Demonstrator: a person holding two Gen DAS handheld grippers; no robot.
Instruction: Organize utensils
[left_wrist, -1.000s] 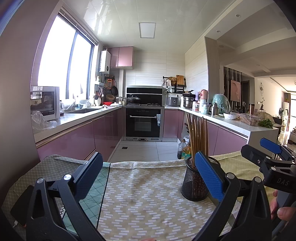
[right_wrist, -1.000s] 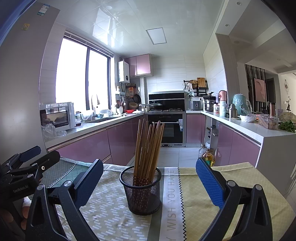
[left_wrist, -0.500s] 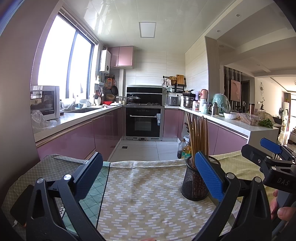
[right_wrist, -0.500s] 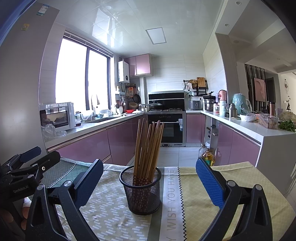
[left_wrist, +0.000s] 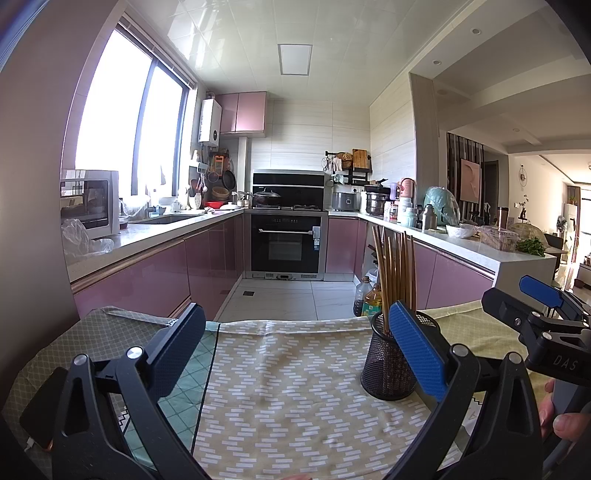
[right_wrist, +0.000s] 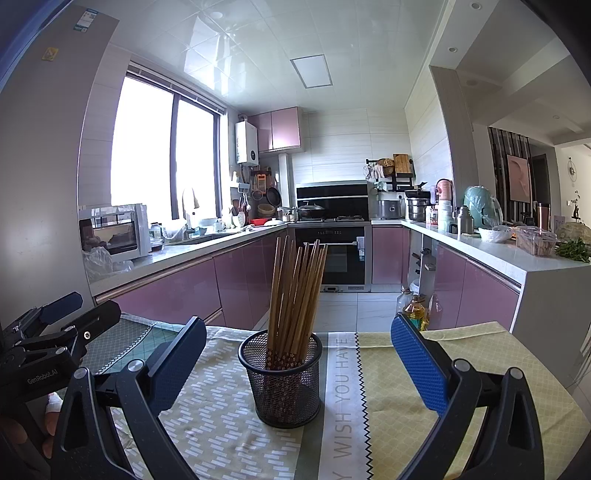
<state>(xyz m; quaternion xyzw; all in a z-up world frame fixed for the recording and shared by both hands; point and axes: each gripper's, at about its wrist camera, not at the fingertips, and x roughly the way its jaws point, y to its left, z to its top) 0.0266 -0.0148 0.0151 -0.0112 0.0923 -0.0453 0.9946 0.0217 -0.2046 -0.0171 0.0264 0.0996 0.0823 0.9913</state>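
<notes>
A black mesh holder stands upright on the cloth-covered table, packed with several brown wooden chopsticks. My right gripper is open, its fingers spread either side of the holder and nearer the camera, nothing between them. In the left wrist view the same holder and chopsticks sit to the right, partly behind the blue pad. My left gripper is open over bare cloth, holding nothing. Each wrist view catches the other gripper at its edge, held by a hand.
Patterned placemats cover the table; a lettered cloth strip runs beside the holder. A dark phone lies at the left corner. Oil bottles stand on the floor beyond the table edge. Pink kitchen cabinets and an oven lie behind.
</notes>
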